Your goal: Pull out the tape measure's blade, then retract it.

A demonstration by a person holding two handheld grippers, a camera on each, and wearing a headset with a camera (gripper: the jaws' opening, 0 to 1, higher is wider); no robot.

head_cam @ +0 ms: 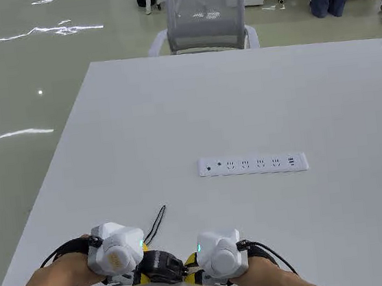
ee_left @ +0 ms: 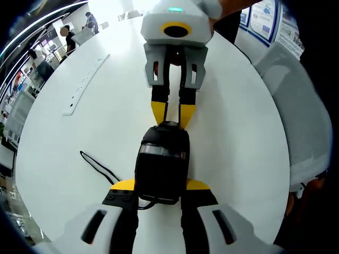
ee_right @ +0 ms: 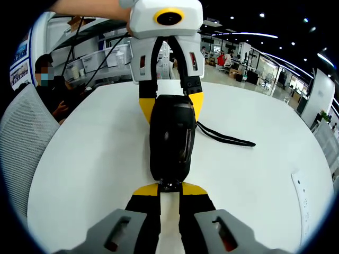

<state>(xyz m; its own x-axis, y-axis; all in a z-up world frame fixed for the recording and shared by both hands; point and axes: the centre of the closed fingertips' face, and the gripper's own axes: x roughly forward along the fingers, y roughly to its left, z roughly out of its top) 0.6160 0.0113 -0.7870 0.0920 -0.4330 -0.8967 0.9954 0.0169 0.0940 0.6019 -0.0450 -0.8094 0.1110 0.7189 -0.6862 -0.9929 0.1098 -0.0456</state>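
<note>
The black tape measure (head_cam: 162, 266) lies on the white table (head_cam: 242, 103) near its front edge, between my two grippers. My left gripper (ee_left: 159, 184) is shut on the case (ee_left: 161, 164), one yellow finger on each side. My right gripper (ee_right: 169, 189) faces it and is shut on the blade tip at the case's mouth (ee_right: 168, 184). Hardly any blade shows between the case (ee_right: 172, 135) and the right fingertips. In the head view the left gripper (head_cam: 147, 275) and the right gripper (head_cam: 190, 269) nearly meet. A black wrist strap (head_cam: 155, 223) trails from the case across the table.
A white power strip (head_cam: 252, 164) lies in the middle of the table, well beyond the grippers. A grey mesh office chair (head_cam: 204, 14) stands at the far edge. The table's left edge (head_cam: 49, 173) runs close to the left hand. People stand in the background.
</note>
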